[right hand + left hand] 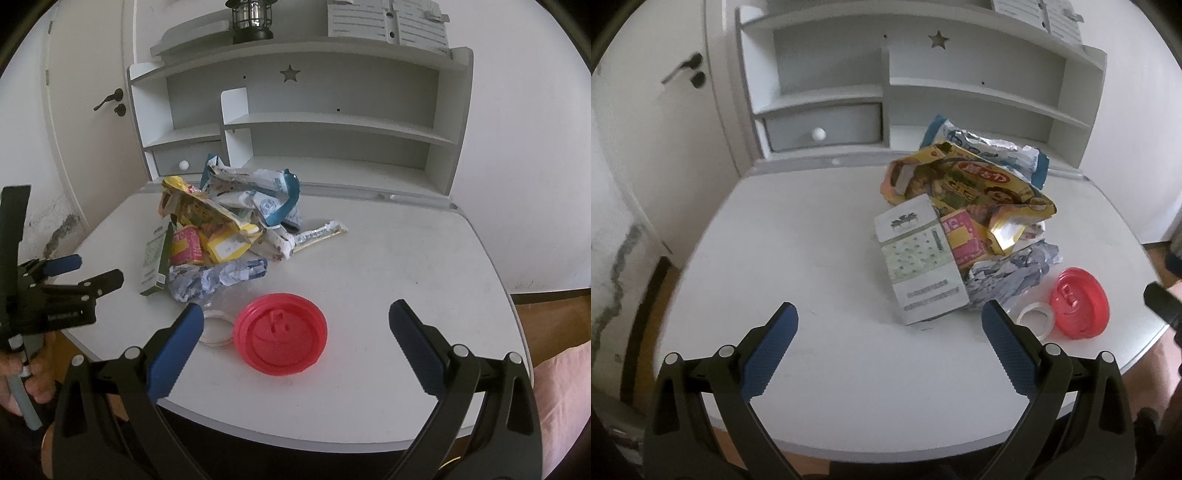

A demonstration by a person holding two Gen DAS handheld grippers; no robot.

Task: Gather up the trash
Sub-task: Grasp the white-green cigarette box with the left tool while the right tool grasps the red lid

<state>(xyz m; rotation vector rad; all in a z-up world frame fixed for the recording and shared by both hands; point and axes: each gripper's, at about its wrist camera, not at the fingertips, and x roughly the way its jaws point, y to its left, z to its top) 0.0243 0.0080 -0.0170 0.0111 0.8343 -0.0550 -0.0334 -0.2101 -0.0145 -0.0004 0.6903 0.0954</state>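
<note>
Nothing has been picked up yet; the step in hand is judged to be the approach. The left tool [889, 325] and right tool [295, 321] are both held wide open and empty above the worktop [406, 258]. The red lid [281, 334] lies just ahead of the right tool, beside a white ring [218, 328]. Wrappers are piled behind, with a green-and-white carton [919, 262] in front. No bin is seen. Lowering over the lid and closing is likely called for.
</note>
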